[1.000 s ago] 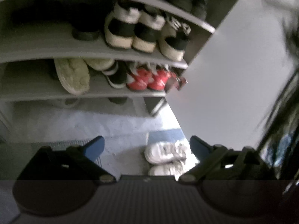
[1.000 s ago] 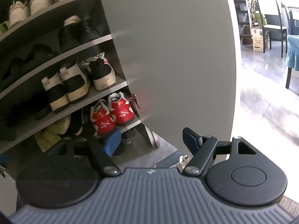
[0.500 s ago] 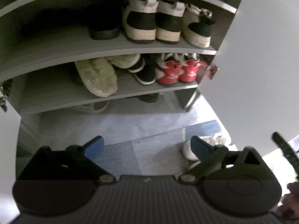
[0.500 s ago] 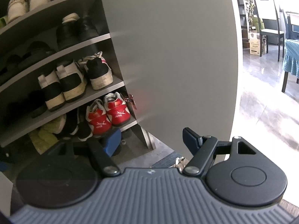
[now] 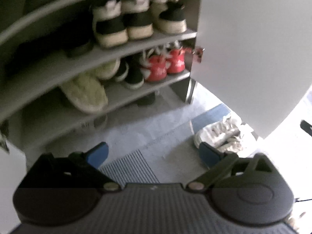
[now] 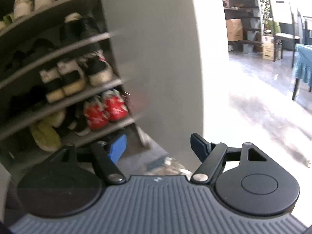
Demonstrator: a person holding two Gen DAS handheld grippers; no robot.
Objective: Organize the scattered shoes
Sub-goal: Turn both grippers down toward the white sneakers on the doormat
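Note:
A pair of white sneakers (image 5: 220, 134) lies on the grey floor mat (image 5: 136, 167) below the open cabinet door (image 5: 253, 48). My left gripper (image 5: 153, 153) hangs open above the mat, its right fingertip just in front of the sneakers, nothing between its blue pads. A tip of those sneakers (image 6: 171, 165) peeks out above the body of my right gripper (image 6: 159, 148), which stands open and empty, pointing at the door's edge. The shoe cabinet (image 5: 136, 50) holds red sneakers (image 5: 167, 66), black-and-cream shoes (image 5: 124, 25) and fuzzy slippers (image 5: 85, 91). In the right wrist view, red sneakers (image 6: 106, 111) show too.
The white cabinet door (image 6: 156, 58) stands open between the shelves and a bright room. Beyond it are glossy floor (image 6: 263, 107), a chair with blue cover (image 6: 302, 70) and boxes on shelves (image 6: 236, 29). A dark object (image 5: 306, 125) shows at the right edge.
The left view has rolled and dropped, so the shelves tilt and the white sneakers now sit beside the right finger. The right gripper has shifted sideways, revealing more of the bright room.

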